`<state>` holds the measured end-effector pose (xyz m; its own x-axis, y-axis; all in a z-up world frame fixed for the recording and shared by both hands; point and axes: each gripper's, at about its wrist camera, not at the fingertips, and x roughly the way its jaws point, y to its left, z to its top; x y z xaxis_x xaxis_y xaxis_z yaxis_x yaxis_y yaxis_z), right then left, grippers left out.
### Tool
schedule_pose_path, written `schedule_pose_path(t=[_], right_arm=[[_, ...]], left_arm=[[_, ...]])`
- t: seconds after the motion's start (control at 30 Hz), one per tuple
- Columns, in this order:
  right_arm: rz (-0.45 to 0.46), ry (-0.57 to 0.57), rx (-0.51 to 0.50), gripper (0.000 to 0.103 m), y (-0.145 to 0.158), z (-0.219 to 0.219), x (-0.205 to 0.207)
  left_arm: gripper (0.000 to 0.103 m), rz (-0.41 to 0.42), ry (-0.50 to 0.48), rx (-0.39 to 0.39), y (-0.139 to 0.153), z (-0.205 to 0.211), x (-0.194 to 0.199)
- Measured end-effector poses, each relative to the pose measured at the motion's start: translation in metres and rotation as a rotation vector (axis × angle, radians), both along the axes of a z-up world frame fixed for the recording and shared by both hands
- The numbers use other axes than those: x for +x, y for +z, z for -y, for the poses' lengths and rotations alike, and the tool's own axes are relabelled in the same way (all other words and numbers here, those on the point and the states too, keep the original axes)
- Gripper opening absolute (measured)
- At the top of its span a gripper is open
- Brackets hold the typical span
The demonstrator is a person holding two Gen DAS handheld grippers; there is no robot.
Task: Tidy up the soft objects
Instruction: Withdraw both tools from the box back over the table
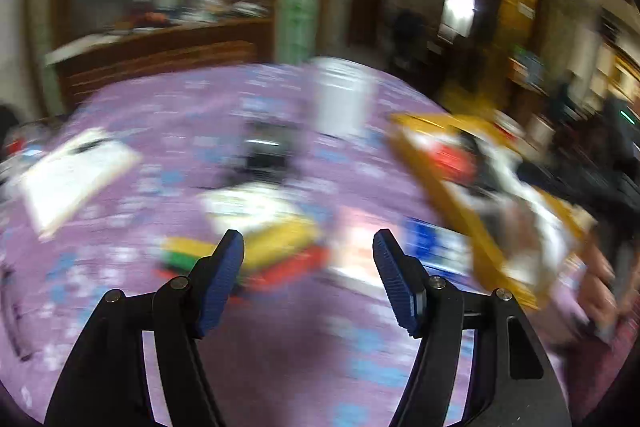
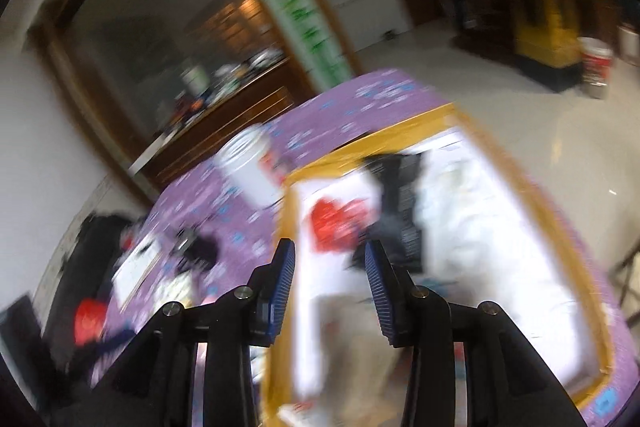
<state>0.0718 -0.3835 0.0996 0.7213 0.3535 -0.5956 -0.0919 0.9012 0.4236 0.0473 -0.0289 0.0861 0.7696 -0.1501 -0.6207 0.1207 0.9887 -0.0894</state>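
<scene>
Both frames are smeared by motion blur. Nearest the lens, the left gripper [image 1: 308,247] hangs above a purple patterned tablecloth [image 1: 280,359], its blue pads spread wide with nothing between them; the right gripper [image 2: 330,255] likewise stands parted and empty, its gap narrower.

Just beyond the left gripper's tips, at 12 o'clock, lies a small heap of bright items [image 1: 256,255], yellow, green and red, too smeared to name. Just to its right, at 1 o'clock, are a pale pink shape [image 1: 356,247] and a blue-and-white one [image 1: 436,247]. These loose pieces probably await sorting, which would explain the wide-open claw aimed down at them.

At 2 o'clock sits the yellow-rimmed box [image 1: 452,203], seemingly the collecting bin. In the right wrist view its rim [image 2: 552,227] frames white cloth [image 2: 472,227], a red patch [image 2: 336,223] and a dark item [image 2: 396,187] already lying inside, directly ahead of the right gripper, which tilts downward over the box's near end.

Further off, at 12 o'clock from the left gripper, stand a dark object [image 1: 266,151] and a white cylindrical container [image 1: 340,99]; a white board [image 1: 72,175] lies at 10 o'clock. The room behind is indistinct.
</scene>
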Motion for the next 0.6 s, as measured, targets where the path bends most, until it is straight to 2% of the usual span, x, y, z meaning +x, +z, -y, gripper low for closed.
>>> schedule_pose_path(t=[0.07, 0.2, 0.3, 0.4, 0.6], right_arm=[[-0.024, 0.11, -0.002, 0.042, -0.006, -0.023, 0.003], [-0.101, 0.287, -0.019, 0.042, -0.015, -0.08, -0.003], [-0.188, 0.384, 0.003, 0.042, -0.019, -0.119, -0.006], [-0.271, 0.392, -0.026, 0.042, -0.02, -0.152, 0.007], [-0.323, 0.297, -0.127, 0.042, -0.043, -0.174, 0.062]], left_arm=[[0.066, 0.005, 0.084, 0.007, -0.005, -0.018, 0.009], [0.066, -0.053, 0.083, -0.122, -0.011, -0.038, 0.02], [0.066, -0.073, 0.096, -0.186, -0.011, -0.047, 0.021], [0.066, -0.083, 0.106, -0.221, -0.012, -0.054, 0.02], [0.066, -0.109, 0.117, -0.231, -0.017, -0.058, 0.025]])
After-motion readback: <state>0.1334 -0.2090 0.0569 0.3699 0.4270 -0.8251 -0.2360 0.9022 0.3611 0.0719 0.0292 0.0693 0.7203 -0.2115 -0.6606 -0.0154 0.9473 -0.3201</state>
